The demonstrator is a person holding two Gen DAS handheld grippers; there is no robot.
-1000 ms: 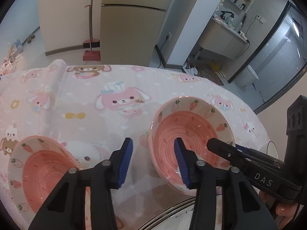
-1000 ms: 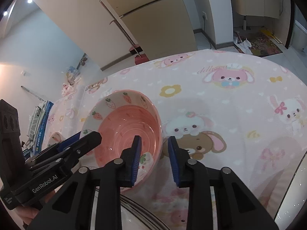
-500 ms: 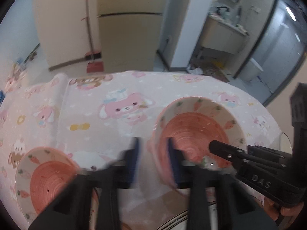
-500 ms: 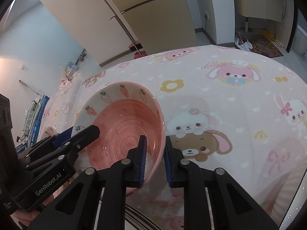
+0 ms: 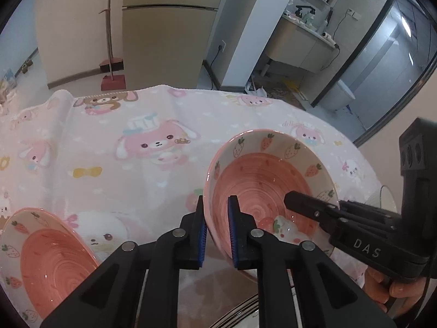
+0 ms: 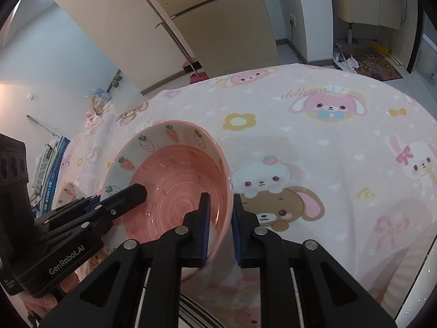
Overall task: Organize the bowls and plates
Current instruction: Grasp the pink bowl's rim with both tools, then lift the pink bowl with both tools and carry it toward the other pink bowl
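A pink bowl (image 5: 262,175) with strawberries on its cream inner rim is held between both grippers over the cartoon tablecloth (image 5: 123,125). My left gripper (image 5: 217,202) is shut on the bowl's left rim, one blue pad inside and one outside. My right gripper (image 6: 220,199) is shut on the opposite rim of the same bowl (image 6: 174,180). Each gripper also shows from the side in the other's view: the right gripper (image 5: 308,205) and the left gripper (image 6: 131,194). A second matching bowl (image 5: 46,262) sits on the cloth at the lower left.
A shiny metal rim (image 5: 245,309) curves just below the held bowl, also seen as the metal rim (image 6: 196,306). A hand (image 5: 393,289) grips the right tool. Beyond the table's far edge are floor, a broom and cabinets.
Both pairs of jaws have closed onto the bowl's rim, the left from wide apart. The bowl now looks larger and closer in both views.
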